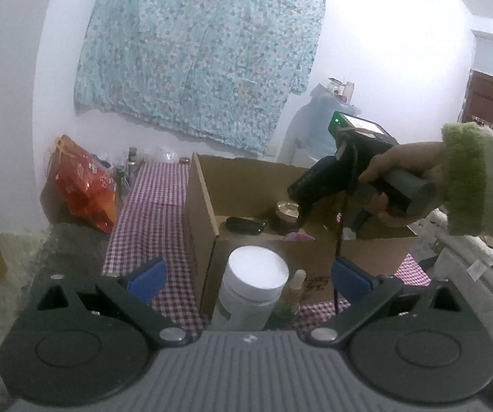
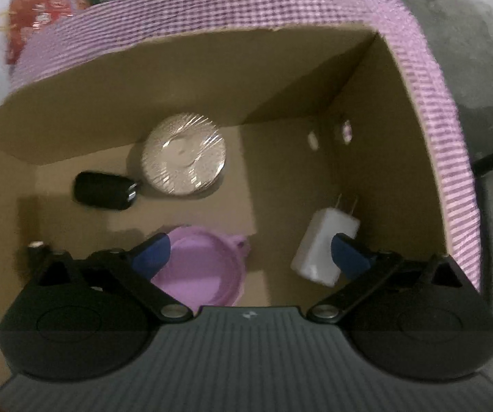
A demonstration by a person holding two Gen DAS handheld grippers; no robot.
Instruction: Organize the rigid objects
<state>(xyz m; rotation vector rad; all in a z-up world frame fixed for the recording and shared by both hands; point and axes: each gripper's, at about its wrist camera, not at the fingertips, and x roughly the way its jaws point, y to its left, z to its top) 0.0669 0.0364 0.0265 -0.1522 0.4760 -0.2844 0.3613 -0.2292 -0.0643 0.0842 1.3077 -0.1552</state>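
- Nearest the lens in the left wrist view: left gripper with blue pads spread wide, clamping nothing.
- Between those pads, low centre: white-lidded jar upright on the checked cloth, touched by neither pad; just right of it a small dropper bottle, both standing in front of the cardboard box.
- Centre right of that view: person's hand in a pale green sleeve, tipping the right gripper down into the box.
- Right wrist view, looking into the box: jaws wide apart and empty (no pad presses on anything).
- White plug adapter lying on the box floor at lower right, partly behind the right-hand pad; contact cannot be judged.
- Pink lid at lower centre, beside the left-hand pad.
- Round silvery-topped tin at upper centre; black oblong item just left of it.
- Upper left of both views: orange bag beyond the cloth.
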